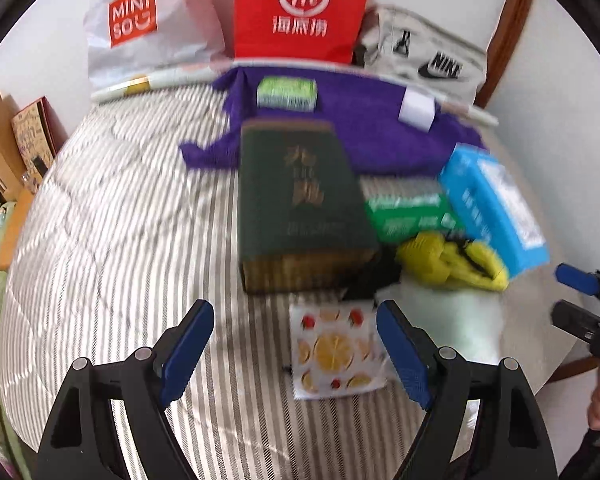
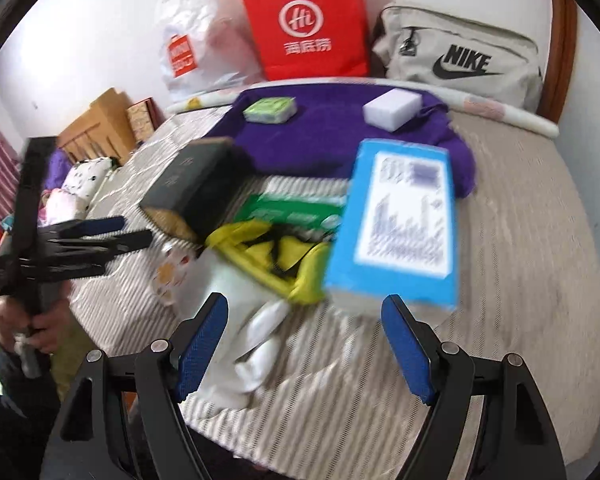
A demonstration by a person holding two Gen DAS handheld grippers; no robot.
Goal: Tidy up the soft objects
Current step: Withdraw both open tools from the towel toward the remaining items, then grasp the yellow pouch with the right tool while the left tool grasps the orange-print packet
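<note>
A purple cloth (image 1: 340,140) (image 2: 324,136) lies on the striped bed with a green sponge pack (image 1: 287,93) (image 2: 270,109) and a white sponge (image 1: 418,111) (image 2: 392,107) on it. A yellow bag (image 1: 452,260) (image 2: 276,256), a white soft item (image 1: 452,320) (image 2: 256,320) and a fruit-print tissue pack (image 1: 334,350) (image 2: 168,276) lie nearer. My left gripper (image 1: 296,348) is open and empty, close over the tissue pack. My right gripper (image 2: 304,348) is open and empty over the white item.
A dark green book (image 1: 300,204) (image 2: 192,184), a green box (image 1: 412,212) (image 2: 296,208) and a blue box (image 1: 496,204) (image 2: 400,224) lie mid-bed. A white Miniso bag (image 1: 140,24), a red paper bag (image 1: 300,8) (image 2: 308,24) and a grey Nike bag (image 2: 460,56) stand at the wall.
</note>
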